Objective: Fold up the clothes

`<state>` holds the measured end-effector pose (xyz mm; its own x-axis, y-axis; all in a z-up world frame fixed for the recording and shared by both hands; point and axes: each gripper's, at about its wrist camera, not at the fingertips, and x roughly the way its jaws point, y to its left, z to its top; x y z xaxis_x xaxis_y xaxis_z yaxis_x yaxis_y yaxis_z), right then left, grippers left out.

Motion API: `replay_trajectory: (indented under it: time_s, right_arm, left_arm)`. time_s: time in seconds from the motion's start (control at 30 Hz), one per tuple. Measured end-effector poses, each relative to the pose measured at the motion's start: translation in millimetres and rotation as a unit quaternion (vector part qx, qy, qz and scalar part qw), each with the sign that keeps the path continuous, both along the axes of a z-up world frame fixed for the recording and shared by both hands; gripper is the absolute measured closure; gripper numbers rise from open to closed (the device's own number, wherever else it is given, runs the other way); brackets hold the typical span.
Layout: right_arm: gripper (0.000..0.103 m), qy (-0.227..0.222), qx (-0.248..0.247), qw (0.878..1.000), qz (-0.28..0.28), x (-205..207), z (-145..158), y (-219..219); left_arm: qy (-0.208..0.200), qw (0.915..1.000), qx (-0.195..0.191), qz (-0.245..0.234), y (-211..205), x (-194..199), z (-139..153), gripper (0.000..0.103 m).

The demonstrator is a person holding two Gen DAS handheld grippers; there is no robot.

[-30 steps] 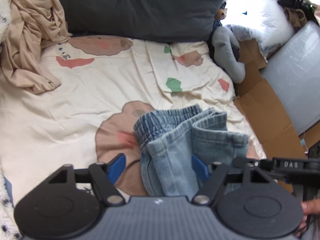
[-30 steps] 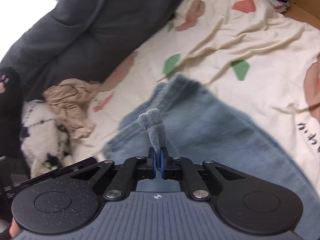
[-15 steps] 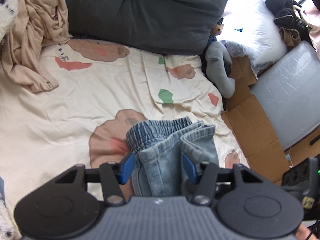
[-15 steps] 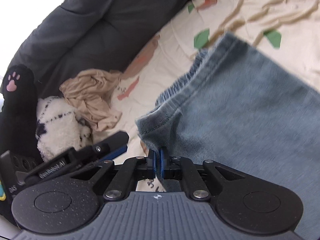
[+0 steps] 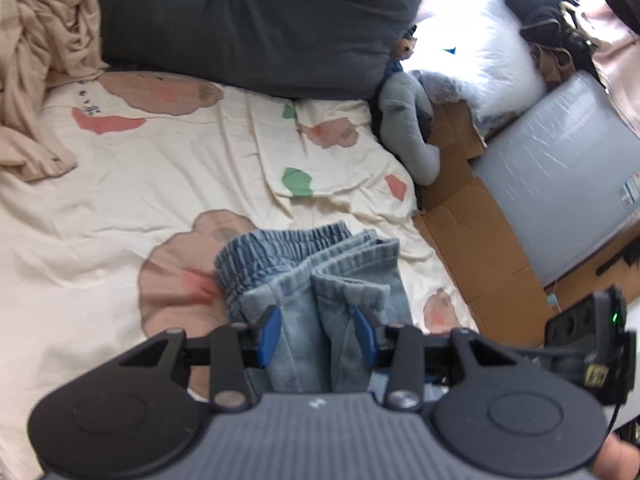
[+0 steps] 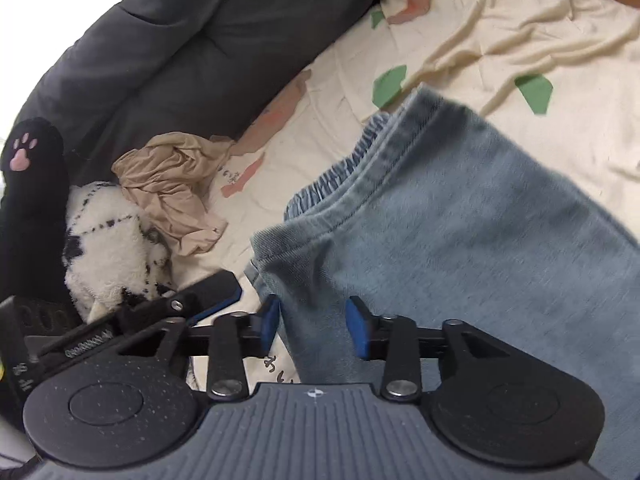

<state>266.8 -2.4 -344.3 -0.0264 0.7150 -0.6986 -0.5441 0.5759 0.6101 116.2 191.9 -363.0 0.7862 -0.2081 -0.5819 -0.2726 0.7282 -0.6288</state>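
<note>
Right wrist: jeans (image 6: 460,240) between parted tongs (image 6: 316,326).

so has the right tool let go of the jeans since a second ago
Yes. The right tool, pinched shut on a denim fold before, now stands open around the jeans, its fingers apart; the tan garment beside gives no sideways shift.

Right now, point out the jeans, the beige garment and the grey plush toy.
jeans (image 5: 320,264), left wrist view, folded leg hems.
beige garment (image 6: 176,188), right wrist view, crumpled middle.
grey plush toy (image 5: 408,128), left wrist view, its body.

Both wrist views look down, close — sharing jeans (image 5: 316,280); sheet (image 6: 520,40).
</note>
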Motion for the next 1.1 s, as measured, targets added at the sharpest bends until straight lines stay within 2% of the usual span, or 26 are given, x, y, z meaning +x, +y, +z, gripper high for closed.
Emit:
replay_trajectory:
  time_s: [0.13,0.2,0.4,0.57,0.7,0.8,0.93,0.97,1.03,1.1]
  right_arm:
    - [0.053,-0.012,0.011,1.000,0.008,15.1,12.7,-8.3]
    - [0.051,-0.022,0.016,1.000,0.007,22.6,17.2,-9.9]
    - [0.050,-0.075,-0.019,0.997,0.000,53.6,17.3,-6.1]
    - [0.048,-0.119,-0.049,0.992,0.011,73.9,15.7,0.3]
    - [0.048,-0.164,-0.070,0.983,0.031,83.9,16.0,10.9]
    - [0.048,-0.202,-0.094,0.973,0.062,88.2,14.8,23.6]
    - [0.049,-0.243,-0.122,0.955,0.122,91.7,11.6,41.3]
    - [0.050,-0.247,-0.126,0.952,0.133,93.1,10.5,44.4]
    - [0.061,-0.248,-0.128,0.948,0.151,95.7,8.2,49.4]
    - [0.079,-0.249,-0.130,0.947,0.158,97.4,7.4,53.0]
  left_arm:
    - [-0.001,0.9999,-0.012,-0.002,-1.9,3.4,-4.0,0.054]
    - [0.001,1.0000,-0.006,-0.004,-3.0,4.9,-4.8,0.053]
    - [0.014,0.9999,0.004,0.002,-0.4,6.5,-12.4,0.054]
    - [0.022,0.9997,-0.006,0.003,2.1,9.5,-20.0,0.064]
    - [0.019,0.9998,0.001,0.001,-1.7,12.7,-19.5,0.072]
    - [0.022,0.9997,0.004,0.004,-1.8,15.5,-22.0,0.076]
    - [0.028,0.9995,0.007,0.008,-1.1,19.1,-26.5,0.086]
    - [0.029,0.9995,0.009,0.009,-1.3,19.4,-26.6,0.090]
    - [0.028,0.9994,0.016,0.009,-2.6,17.9,-23.8,0.092]
    - [0.027,0.9994,0.020,0.010,-3.7,16.3,-20.0,0.093]
